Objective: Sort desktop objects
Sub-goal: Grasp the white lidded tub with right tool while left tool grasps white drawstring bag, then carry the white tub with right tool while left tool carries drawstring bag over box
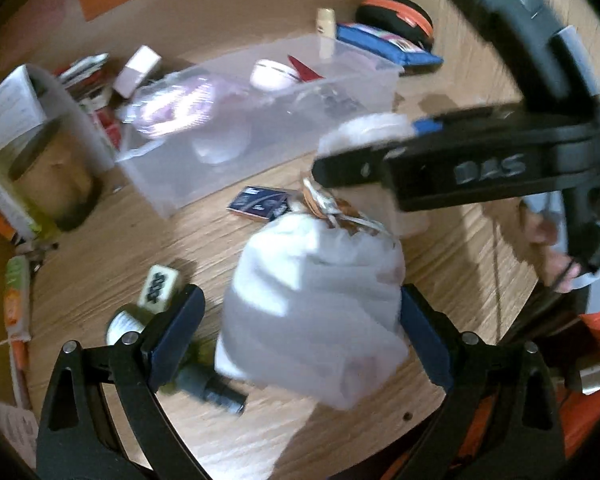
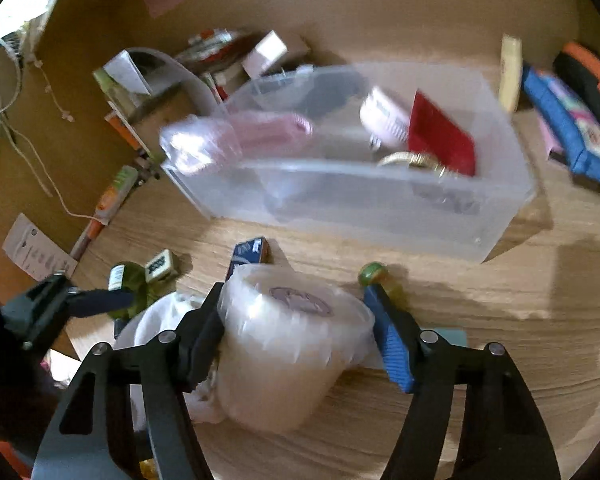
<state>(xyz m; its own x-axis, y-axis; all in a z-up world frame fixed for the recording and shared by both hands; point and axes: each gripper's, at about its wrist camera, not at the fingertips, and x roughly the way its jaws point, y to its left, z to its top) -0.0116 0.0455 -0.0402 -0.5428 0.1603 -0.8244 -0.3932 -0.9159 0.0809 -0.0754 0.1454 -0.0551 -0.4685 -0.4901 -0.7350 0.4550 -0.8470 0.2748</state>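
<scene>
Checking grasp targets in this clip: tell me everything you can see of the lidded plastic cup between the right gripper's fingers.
The plastic cup is translucent, milky white, with a film-like lid bearing a round purplish print. It stands on the wooden desk, leaning slightly, between the right gripper fingers; the left finger touches it. A white bag sits against its left side.

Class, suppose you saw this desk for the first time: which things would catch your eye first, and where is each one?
First, the white cloth bag between the left gripper fingers, near the desk's front edge. Next, the wrapped translucent tub between the right gripper fingers, just beside the bag. Behind both stands a clear plastic bin, with a red card leaning in it.
</scene>
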